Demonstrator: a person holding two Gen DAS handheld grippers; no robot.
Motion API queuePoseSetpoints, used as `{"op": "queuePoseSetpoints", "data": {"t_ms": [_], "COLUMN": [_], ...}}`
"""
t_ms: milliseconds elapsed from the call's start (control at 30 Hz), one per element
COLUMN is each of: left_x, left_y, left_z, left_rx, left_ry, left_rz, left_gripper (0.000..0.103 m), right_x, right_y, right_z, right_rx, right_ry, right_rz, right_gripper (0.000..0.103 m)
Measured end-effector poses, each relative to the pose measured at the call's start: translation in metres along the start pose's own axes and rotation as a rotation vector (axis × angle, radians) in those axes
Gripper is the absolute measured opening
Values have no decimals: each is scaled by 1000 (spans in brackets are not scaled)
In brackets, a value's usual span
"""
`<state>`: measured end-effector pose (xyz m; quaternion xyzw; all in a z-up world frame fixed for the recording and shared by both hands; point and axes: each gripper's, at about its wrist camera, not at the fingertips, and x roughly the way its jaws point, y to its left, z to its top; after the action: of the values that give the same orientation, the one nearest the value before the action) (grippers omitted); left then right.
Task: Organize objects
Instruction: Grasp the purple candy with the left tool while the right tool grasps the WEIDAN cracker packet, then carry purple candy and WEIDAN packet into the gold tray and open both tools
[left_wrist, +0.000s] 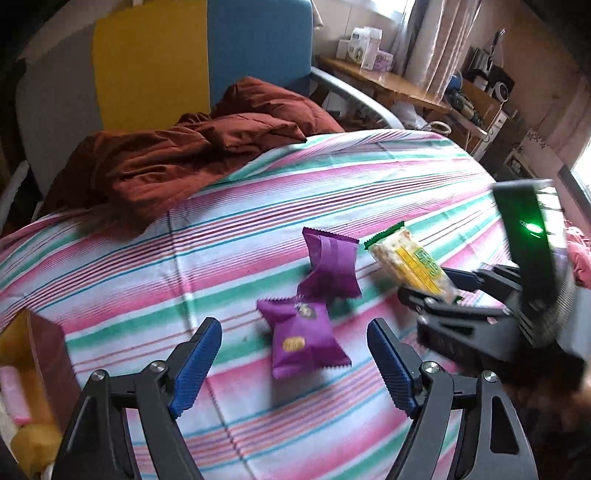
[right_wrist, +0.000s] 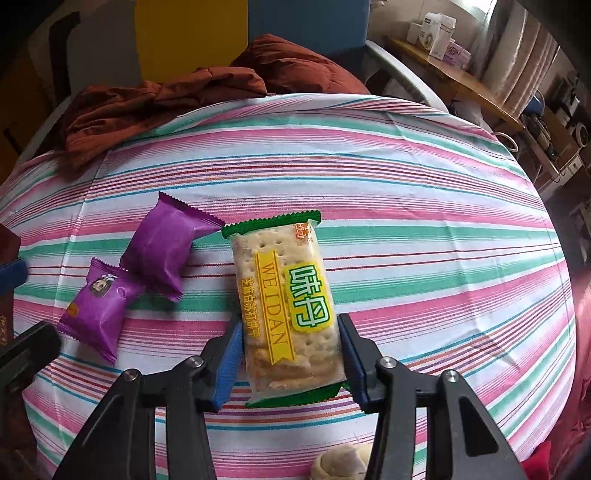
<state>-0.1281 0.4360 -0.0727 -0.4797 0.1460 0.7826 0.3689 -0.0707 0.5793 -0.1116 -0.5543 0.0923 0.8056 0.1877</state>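
A cracker pack (right_wrist: 284, 302) with green ends and a yellow label sits between the blue pads of my right gripper (right_wrist: 290, 323), which is shut on its lower half. In the left wrist view the same pack (left_wrist: 410, 264) sticks up out of the right gripper (left_wrist: 443, 291), just above the striped sheet. Two purple snack packets lie touching on the bed: the near one (left_wrist: 303, 339) and the far one (left_wrist: 330, 266). My left gripper (left_wrist: 293, 326) hovers open over the near packet (right_wrist: 98, 310), pads apart on either side, holding nothing. The far packet (right_wrist: 162, 251) lies beside the cracker pack.
A pink, green and white striped sheet (left_wrist: 147, 280) covers the bed. A crumpled rust-brown quilt (left_wrist: 177, 162) lies at its far end, before a yellow and blue headboard (left_wrist: 207, 55). A brown box (left_wrist: 37, 369) stands at the left edge. A wooden desk (left_wrist: 388, 81) stands back right.
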Motion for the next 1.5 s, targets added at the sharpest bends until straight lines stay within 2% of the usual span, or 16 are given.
{"op": "queuePoseSetpoints", "data": {"t_ms": [133, 233, 300, 367, 533, 733, 833, 1000, 1167, 1500], "left_x": [28, 41, 53, 50, 34, -23, -49, -102, -140, -184], "left_y": [-10, -12, -8, -5, -3, -10, -9, 1, 14, 50], "left_z": [6, 4, 2, -3, -25, -56, -57, -70, -84, -121], "left_rx": [61, 84, 83, 92, 82, 66, 33, 8, 2, -55], "left_ry": [69, 99, 128, 97, 76, -38, -88, -196, -285, -350], "left_rz": [26, 51, 65, 65, 43, 18, 1, 19, 61, 95], "left_gripper": [74, 64, 48, 44, 42, 43, 43, 43, 43, 43], "right_x": [-1, -1, 1, 3, 9, 1, -10, -28, -37, -65], "right_y": [0, 1, 0, 1, -3, -14, -12, 3, 27, 67], "right_z": [1, 0, 1, -2, -3, -5, -4, -5, -16, -44], "right_rx": [1, -1, -5, -6, -5, 57, 57, 33, -3, -23], "right_ry": [-7, -6, 0, 8, 19, -29, -75, -145, -156, -201], "right_rz": [-2, -2, -1, -7, -24, -14, 14, 59, 84, 153], "right_gripper": [49, 49, 49, 49, 49, 49, 49, 49, 49, 49]}}
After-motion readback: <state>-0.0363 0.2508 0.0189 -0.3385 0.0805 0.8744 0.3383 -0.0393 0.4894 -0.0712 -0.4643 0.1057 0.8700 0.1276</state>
